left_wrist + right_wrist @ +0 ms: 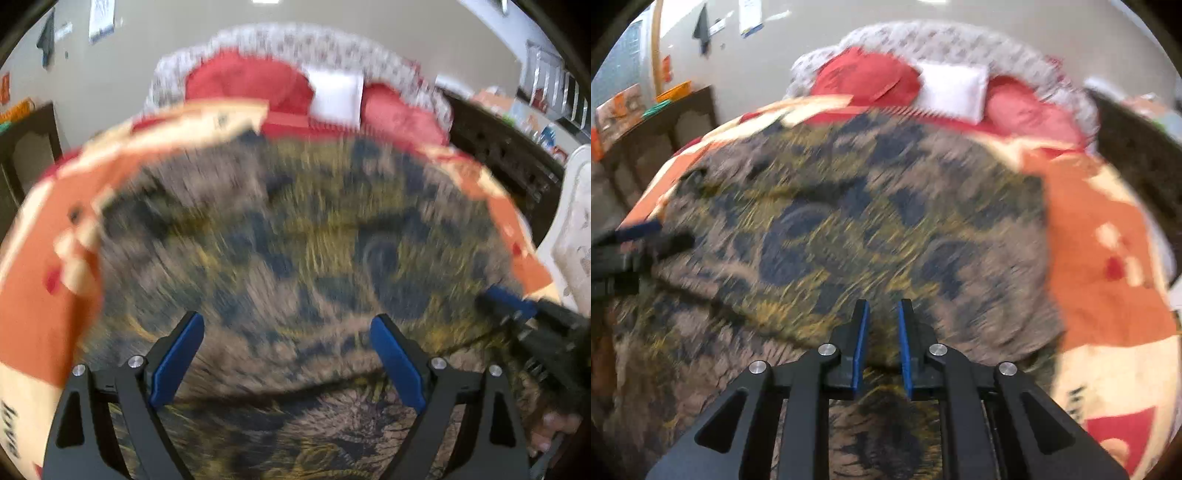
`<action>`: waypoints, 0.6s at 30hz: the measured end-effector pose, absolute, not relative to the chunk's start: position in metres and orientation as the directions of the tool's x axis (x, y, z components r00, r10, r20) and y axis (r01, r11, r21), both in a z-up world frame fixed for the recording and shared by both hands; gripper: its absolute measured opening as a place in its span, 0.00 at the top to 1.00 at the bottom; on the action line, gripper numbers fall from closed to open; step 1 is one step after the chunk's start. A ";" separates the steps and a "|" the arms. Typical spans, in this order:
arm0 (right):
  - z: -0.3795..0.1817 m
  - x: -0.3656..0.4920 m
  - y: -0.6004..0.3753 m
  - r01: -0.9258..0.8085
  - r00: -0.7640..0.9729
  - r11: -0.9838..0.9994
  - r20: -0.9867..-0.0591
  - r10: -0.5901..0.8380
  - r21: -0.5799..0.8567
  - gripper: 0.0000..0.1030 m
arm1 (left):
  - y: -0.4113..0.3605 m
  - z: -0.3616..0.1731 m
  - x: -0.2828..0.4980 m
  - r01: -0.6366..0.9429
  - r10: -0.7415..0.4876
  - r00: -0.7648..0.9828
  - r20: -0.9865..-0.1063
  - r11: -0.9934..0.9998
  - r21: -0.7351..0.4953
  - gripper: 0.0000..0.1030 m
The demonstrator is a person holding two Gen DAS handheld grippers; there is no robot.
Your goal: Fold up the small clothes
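Note:
A patterned garment (295, 221) (849, 229) in brown, olive and dark blue lies spread on the bed, with a fold across its near part. Both views are blurred. My left gripper (288, 319) hovers over the garment's near part, its jaws wide open and nothing between the blue pads. It also shows at the left edge of the right wrist view as the left gripper (646, 230). My right gripper (884, 303) is over the near middle of the cloth. Its jaws stand a narrow gap apart, with no fabric pinched. In the left wrist view the right gripper (509, 301) reaches the garment's right edge.
An orange, cream and red blanket (48, 295) (1108, 277) covers the bed under the garment. Red pillows (251, 81) and a white pillow (336, 96) lie at the head. A dark side table (665, 122) stands left. Dark furniture (509, 155) stands right. A person's hand (550, 428) shows at the lower right.

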State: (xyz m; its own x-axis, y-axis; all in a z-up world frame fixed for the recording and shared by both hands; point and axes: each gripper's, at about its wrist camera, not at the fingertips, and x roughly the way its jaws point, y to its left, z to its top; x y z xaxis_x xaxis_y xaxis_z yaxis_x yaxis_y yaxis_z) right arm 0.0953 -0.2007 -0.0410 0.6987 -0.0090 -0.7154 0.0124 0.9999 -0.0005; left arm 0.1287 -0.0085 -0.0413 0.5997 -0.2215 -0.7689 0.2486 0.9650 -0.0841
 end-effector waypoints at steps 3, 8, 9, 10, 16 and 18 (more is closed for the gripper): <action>-0.061 0.101 -0.213 0.050 0.639 0.999 -0.768 -0.043 -0.015 0.69 | -0.018 -0.061 0.128 0.229 -0.159 0.608 -0.778 0.973 -0.019 0.06; -0.060 0.102 -0.226 0.042 0.648 0.996 -0.761 0.032 0.077 0.67 | -0.018 -0.063 0.128 0.211 -0.149 0.610 -0.778 0.977 -0.021 0.04; -0.059 0.101 -0.226 0.043 0.650 0.996 -0.760 0.028 0.073 0.67 | -0.018 -0.063 0.127 0.211 -0.148 0.611 -0.777 0.977 -0.020 0.04; -0.059 0.101 -0.226 0.044 0.651 0.996 -0.758 0.028 0.074 0.66 | -0.018 -0.064 0.127 0.211 -0.148 0.611 -0.778 0.977 -0.021 0.04; -0.063 0.100 -0.226 0.057 0.658 0.995 -0.753 0.021 0.078 0.65 | -0.020 -0.063 0.127 0.210 -0.146 0.613 -0.776 0.978 -0.019 0.04; -0.063 0.104 -0.223 0.058 0.658 0.996 -0.753 0.013 0.069 0.65 | -0.019 -0.063 0.127 0.209 -0.145 0.614 -0.776 0.978 -0.016 0.04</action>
State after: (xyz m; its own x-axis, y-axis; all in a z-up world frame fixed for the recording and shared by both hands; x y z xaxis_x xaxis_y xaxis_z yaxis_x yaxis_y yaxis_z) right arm 0.1037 -0.2232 -0.0628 0.6579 0.0135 -0.7530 0.0584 0.9959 0.0689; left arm 0.1274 -0.0193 -0.0626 0.6144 -0.1447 -0.7756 0.2095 0.9777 -0.0165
